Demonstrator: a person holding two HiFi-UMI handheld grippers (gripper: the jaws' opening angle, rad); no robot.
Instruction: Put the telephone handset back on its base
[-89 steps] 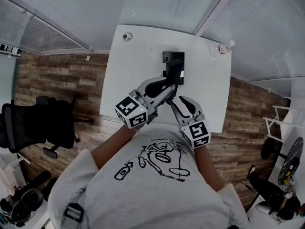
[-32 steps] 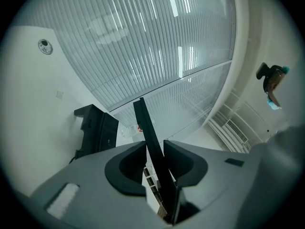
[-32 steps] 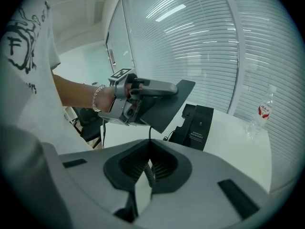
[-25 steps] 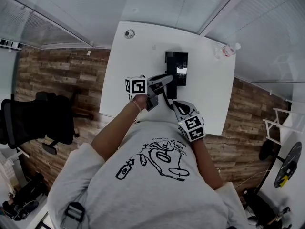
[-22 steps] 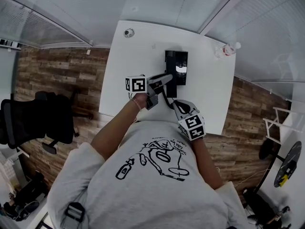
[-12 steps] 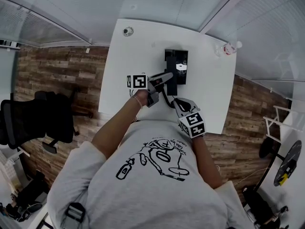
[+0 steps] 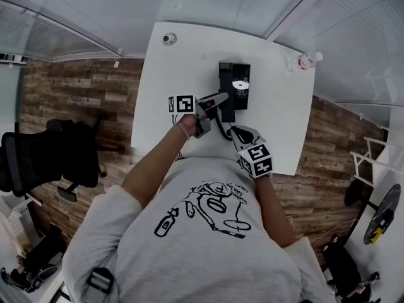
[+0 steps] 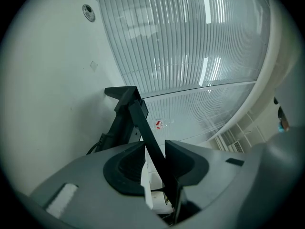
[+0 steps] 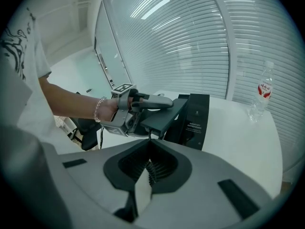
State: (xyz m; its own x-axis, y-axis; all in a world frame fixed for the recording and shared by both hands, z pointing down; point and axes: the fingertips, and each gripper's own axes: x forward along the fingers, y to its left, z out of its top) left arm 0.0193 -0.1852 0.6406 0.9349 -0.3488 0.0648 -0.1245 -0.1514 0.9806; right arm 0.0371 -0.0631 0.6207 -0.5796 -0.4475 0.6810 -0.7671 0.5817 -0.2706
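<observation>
A black telephone base (image 7: 236, 74) stands on the white table (image 7: 177, 68). My left gripper (image 7: 218, 100) comes in from the left and is shut on the black handset (image 7: 226, 108), which lies along the base's left side. From the right gripper view the handset (image 9: 164, 116) is tilted, its far end against the base (image 9: 198, 118), with the left gripper (image 9: 152, 103) clamped across it. The handset (image 8: 138, 118) runs as a thin dark bar between the left jaws. My right gripper (image 7: 235, 130) sits at the near edge, shut on the coiled cord (image 9: 152, 171).
A water bottle (image 7: 303, 62) stands at the table's far right corner, also seen as the bottle (image 9: 260, 97) right of the base. A small round fitting (image 7: 167, 39) sits at the far left corner. A black office chair (image 7: 44, 163) stands left of the table.
Since the earliest frame my left gripper has swung round to the left side and the handset has come down beside the base. Over the last second almost nothing has moved.
</observation>
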